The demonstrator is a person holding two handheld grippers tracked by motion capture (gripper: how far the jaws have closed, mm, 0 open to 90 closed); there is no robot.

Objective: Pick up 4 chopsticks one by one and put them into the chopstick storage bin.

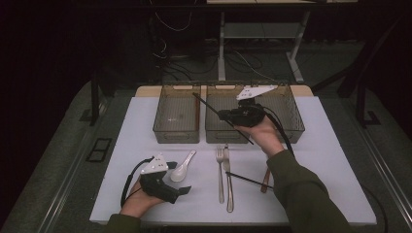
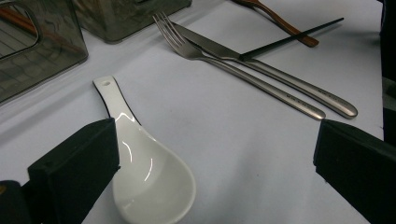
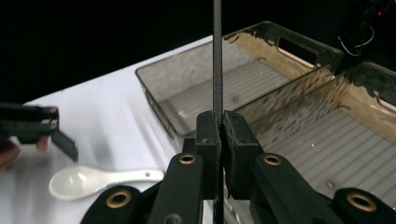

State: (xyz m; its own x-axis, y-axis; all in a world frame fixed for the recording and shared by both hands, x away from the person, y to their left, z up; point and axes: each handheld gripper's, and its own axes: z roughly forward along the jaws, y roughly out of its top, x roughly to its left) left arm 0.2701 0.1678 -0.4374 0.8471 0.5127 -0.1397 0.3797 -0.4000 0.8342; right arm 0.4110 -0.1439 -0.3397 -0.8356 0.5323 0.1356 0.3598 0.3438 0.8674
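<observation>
left gripper [image 1: 182,187] resting low on the table, jaws spread, white spoon [image 2: 149,177] lying just beside its left jaw | right gripper [image 3: 222,135] pinching a black chopstick [image 3: 217,56], carrying it above the two grey bins | left bin [image 1: 177,116] holding a brown stick against its right wall | right bin [image 1: 286,119]: contents too hard to tell

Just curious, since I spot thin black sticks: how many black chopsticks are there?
2. One black chopstick is clamped in the right hand-held gripper, slanting over the bins. The other chopstick lies on the table, right of the knife. More may be hidden.
</observation>
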